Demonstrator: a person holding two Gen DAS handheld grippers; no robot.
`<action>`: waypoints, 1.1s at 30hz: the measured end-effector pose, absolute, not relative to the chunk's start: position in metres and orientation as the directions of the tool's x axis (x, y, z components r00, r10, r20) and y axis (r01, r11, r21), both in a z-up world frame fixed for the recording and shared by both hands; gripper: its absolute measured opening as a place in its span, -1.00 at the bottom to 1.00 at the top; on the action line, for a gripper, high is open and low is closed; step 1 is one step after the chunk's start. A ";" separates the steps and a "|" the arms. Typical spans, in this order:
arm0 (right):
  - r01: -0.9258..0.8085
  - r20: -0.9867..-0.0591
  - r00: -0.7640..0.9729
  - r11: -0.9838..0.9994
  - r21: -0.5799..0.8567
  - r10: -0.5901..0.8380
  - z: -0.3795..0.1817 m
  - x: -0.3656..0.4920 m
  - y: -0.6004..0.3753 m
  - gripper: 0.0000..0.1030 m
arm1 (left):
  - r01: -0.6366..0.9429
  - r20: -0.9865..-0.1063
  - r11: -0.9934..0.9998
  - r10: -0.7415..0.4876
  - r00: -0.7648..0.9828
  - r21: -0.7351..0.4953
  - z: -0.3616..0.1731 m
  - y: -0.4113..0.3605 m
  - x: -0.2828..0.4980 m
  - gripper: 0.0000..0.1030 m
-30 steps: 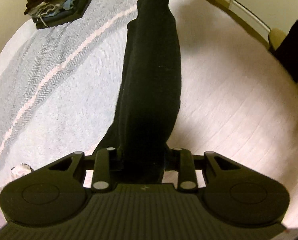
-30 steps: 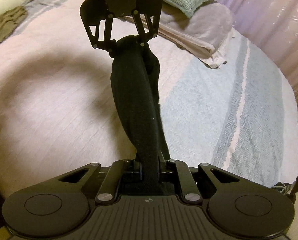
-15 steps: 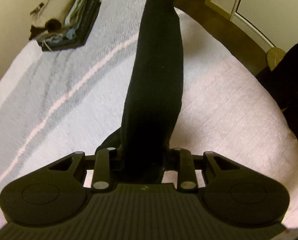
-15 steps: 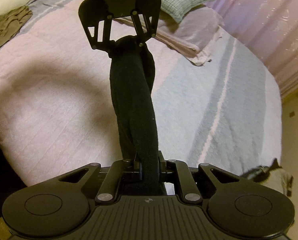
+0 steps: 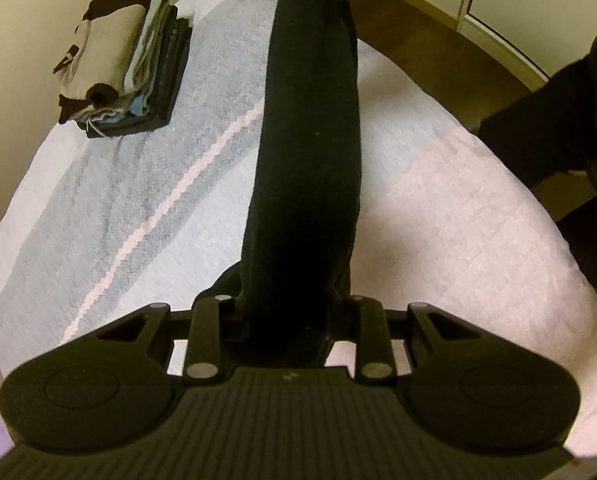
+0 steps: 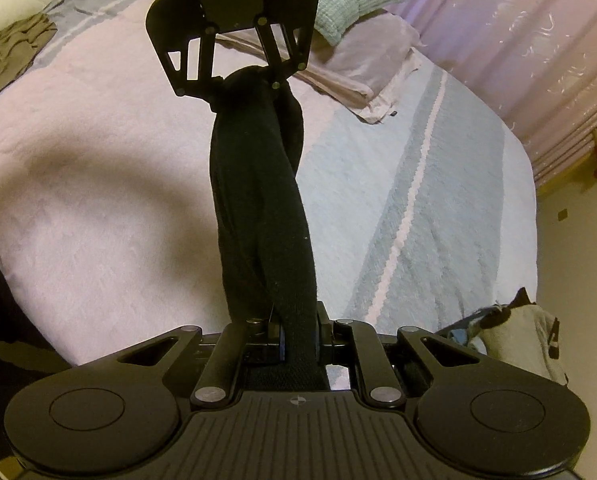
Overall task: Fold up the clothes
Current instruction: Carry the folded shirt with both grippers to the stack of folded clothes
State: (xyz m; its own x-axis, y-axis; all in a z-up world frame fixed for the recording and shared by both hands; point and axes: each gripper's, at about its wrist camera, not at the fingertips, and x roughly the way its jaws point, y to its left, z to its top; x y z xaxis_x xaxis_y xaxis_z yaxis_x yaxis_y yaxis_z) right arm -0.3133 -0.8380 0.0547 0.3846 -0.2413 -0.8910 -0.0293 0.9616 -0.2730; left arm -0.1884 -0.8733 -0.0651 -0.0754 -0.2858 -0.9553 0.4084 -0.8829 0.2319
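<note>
A long black garment (image 5: 310, 152) hangs stretched in the air between my two grippers, well above the bed. My left gripper (image 5: 288, 320) is shut on a thick bunch at one end of it. My right gripper (image 6: 300, 334) is shut on the other end, with the cloth pinched flat between its pads. In the right wrist view the black garment (image 6: 258, 200) runs up to the left gripper (image 6: 240, 80), which grips it from above. The fingertips of both grippers are hidden by cloth.
Below lies a bed (image 5: 438, 216) with a pink quilt and a grey-blue striped blanket (image 6: 418, 208). A stack of folded clothes (image 5: 126, 60) sits at the bed's far corner. Pillows (image 6: 350, 8) lie at the head, an olive garment (image 6: 14, 48) at far left. A person's dark clothing (image 5: 570, 120) stands beside the bed.
Both grippers have risen with the black garment stretched between them. The bed looks smaller and farther below, and its edges and the floor have come into view.
</note>
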 end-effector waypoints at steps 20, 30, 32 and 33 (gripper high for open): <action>-0.119 -0.817 0.489 0.904 -0.410 -0.306 0.152 -0.479 -1.166 -0.84 | 0.587 -0.898 -0.722 -0.439 0.021 0.366 0.036 -1.198 -0.316 -0.51; 0.057 -0.487 0.577 0.627 -0.777 -0.656 0.132 -0.529 -1.278 -0.83 | 0.525 -0.588 -0.422 -0.784 0.199 0.739 0.026 -1.324 -0.354 -0.52; 0.092 -0.468 0.578 0.623 -0.777 -0.669 0.074 -0.541 -1.289 -0.83 | 0.518 -0.573 -0.405 -0.791 0.216 0.754 -0.034 -1.326 -0.367 -0.52; 0.098 -0.467 0.576 0.623 -0.776 -0.671 0.044 -0.547 -1.289 -0.83 | 0.514 -0.579 -0.412 -0.786 0.218 0.753 -0.073 -1.326 -0.375 -0.52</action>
